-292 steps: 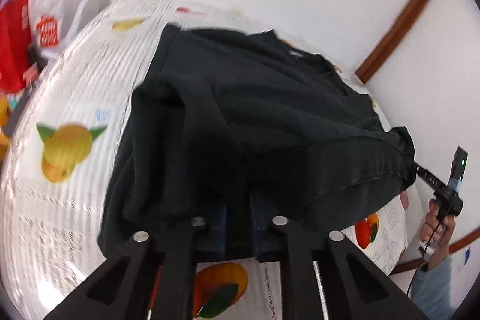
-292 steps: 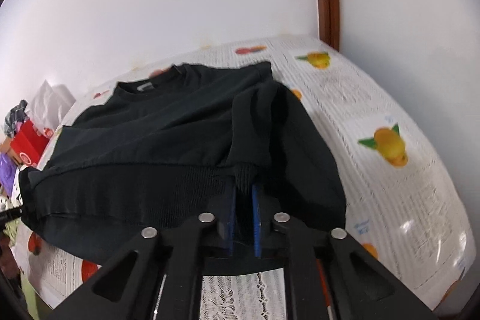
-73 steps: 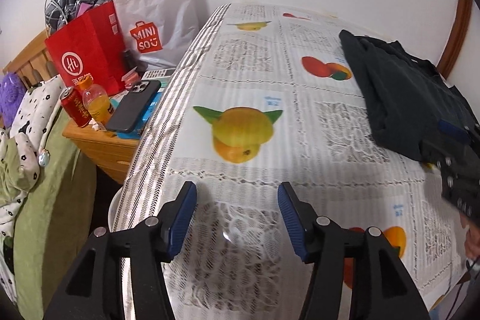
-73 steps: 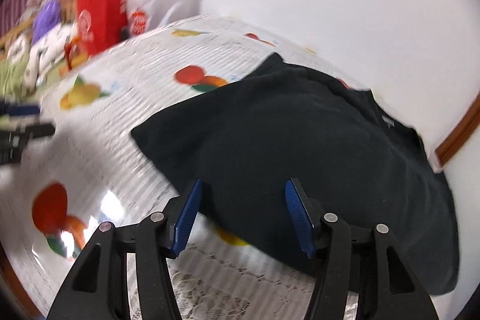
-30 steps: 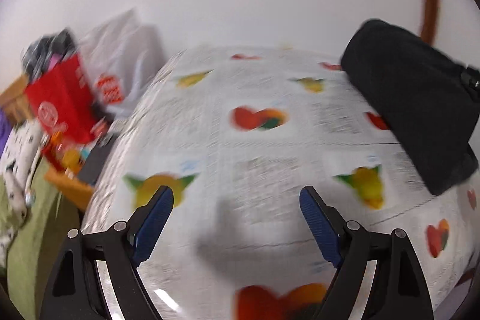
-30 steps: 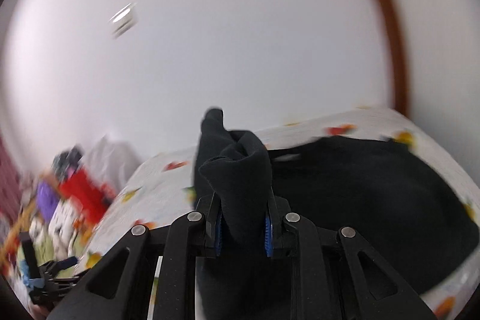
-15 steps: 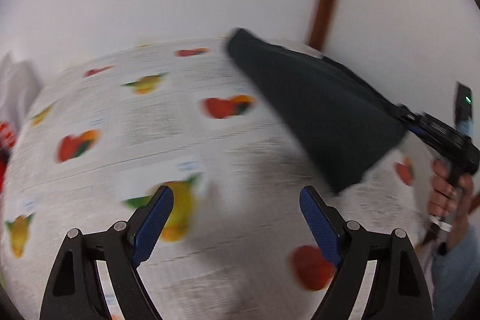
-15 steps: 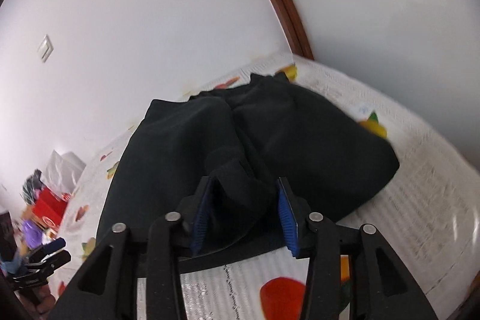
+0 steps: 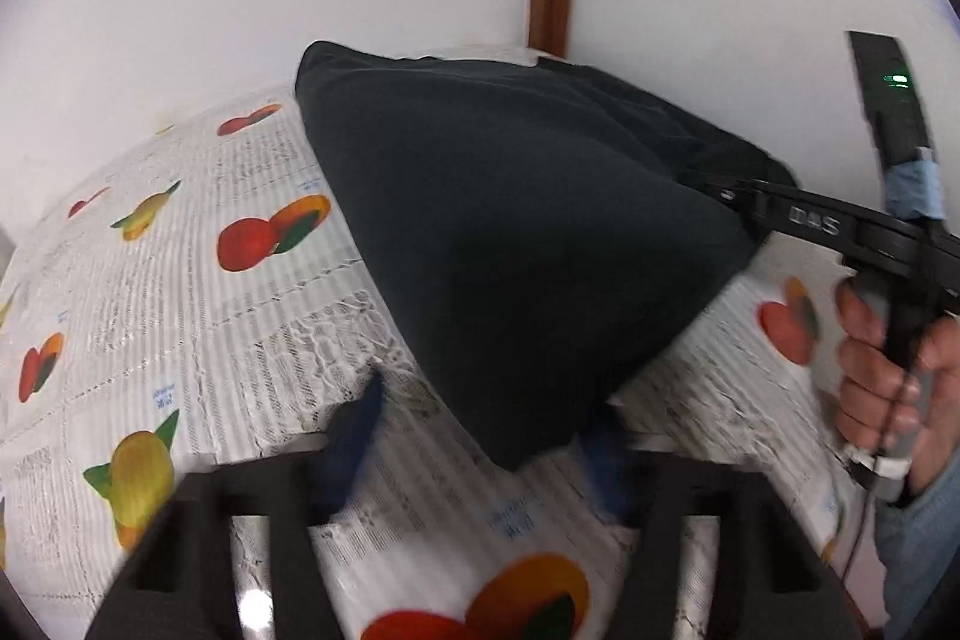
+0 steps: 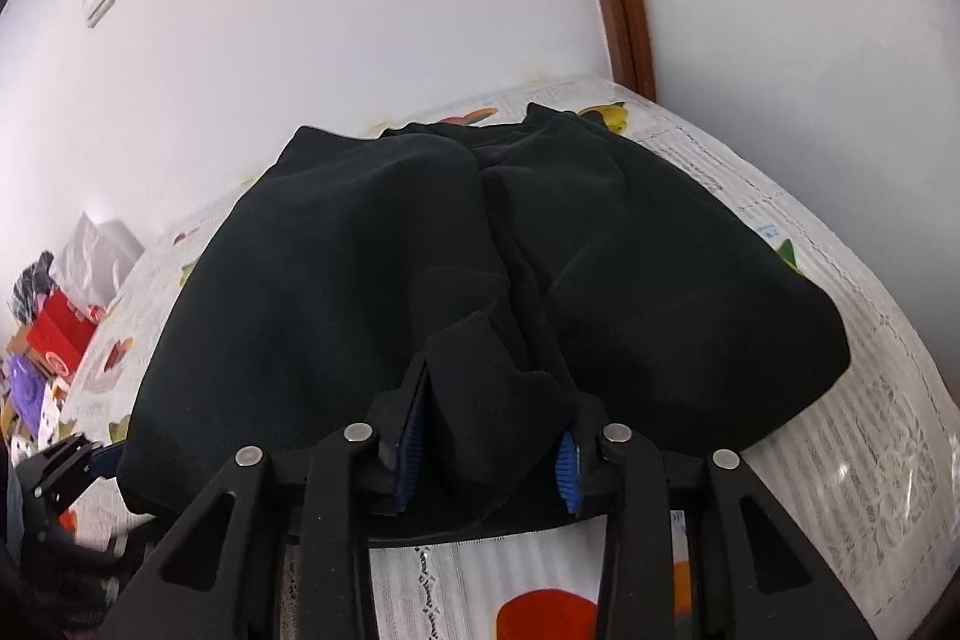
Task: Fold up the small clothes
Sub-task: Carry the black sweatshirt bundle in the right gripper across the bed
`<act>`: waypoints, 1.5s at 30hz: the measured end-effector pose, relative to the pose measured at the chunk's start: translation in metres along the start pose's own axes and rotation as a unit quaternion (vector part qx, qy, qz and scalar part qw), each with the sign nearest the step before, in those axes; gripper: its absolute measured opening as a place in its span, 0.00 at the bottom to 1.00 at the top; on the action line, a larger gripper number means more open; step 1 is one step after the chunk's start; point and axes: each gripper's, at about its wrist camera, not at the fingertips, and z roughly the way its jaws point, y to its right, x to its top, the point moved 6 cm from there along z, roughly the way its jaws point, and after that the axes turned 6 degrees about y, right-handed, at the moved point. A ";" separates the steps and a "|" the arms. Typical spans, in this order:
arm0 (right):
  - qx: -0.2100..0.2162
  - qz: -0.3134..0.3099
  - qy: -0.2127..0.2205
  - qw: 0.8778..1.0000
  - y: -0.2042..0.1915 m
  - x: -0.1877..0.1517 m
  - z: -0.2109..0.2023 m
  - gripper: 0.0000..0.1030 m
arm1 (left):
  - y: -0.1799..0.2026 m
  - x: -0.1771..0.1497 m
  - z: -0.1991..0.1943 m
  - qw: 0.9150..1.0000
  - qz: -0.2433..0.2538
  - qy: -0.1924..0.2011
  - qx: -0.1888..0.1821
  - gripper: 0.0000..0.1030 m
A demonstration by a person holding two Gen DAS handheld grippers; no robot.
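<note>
The folded black garment (image 10: 372, 268) lies on the fruit-print bed (image 9: 180, 292) near the corner. A bunched fold sits between the right hand-held gripper's (image 10: 489, 436) spread blue pads (image 10: 414, 436), unclamped. At 7 o'clock of the garment, the left hand-held gripper (image 9: 480, 436) stands wide open around its near corner.

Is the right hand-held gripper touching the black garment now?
Touching. In the right wrist view, a bunched fold of the garment sits between the open fingers of the right hand-held gripper and presses against both blue pads.
</note>
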 end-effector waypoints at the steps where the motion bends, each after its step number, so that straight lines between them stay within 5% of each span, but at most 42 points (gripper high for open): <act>1: 0.002 -0.004 -0.001 1.000 -0.002 0.000 0.001 0.32 | -0.002 0.000 0.001 1.000 -0.008 -0.005 -0.005 0.27; 2: 0.003 -0.005 0.000 1.000 -0.004 0.001 0.001 0.31 | -0.006 0.001 0.000 1.000 -0.015 -0.003 0.000 0.18; 5: 0.008 -0.007 -0.005 1.000 -0.013 0.001 0.004 0.29 | -0.019 0.001 -0.007 1.000 -0.022 0.001 0.009 0.13; 19: 0.115 -0.060 -0.034 0.991 -0.157 -0.021 0.023 0.28 | -0.154 -0.049 -0.074 0.991 -0.104 -0.002 0.080 0.12; 27: 0.133 -0.045 -0.022 0.990 -0.145 -0.034 -0.003 0.28 | -0.156 -0.065 -0.085 0.992 -0.104 0.006 0.069 0.16; 30: 0.132 -0.027 -0.023 0.991 -0.137 -0.034 -0.011 0.28 | -0.153 -0.068 -0.087 0.992 -0.118 0.015 0.051 0.33; 32: 0.138 -0.015 -0.025 0.990 -0.136 -0.033 -0.010 0.28 | -0.151 -0.069 -0.089 0.992 -0.118 0.021 0.040 0.65; 40: 0.137 0.023 -0.046 0.989 -0.152 -0.032 0.020 0.31 | -0.151 -0.063 -0.063 0.991 -0.123 -0.001 0.046 0.65; 45: 0.134 -0.006 -0.024 0.991 -0.158 -0.019 0.016 0.14 | -0.151 -0.062 -0.053 0.991 -0.113 -0.012 0.070 0.67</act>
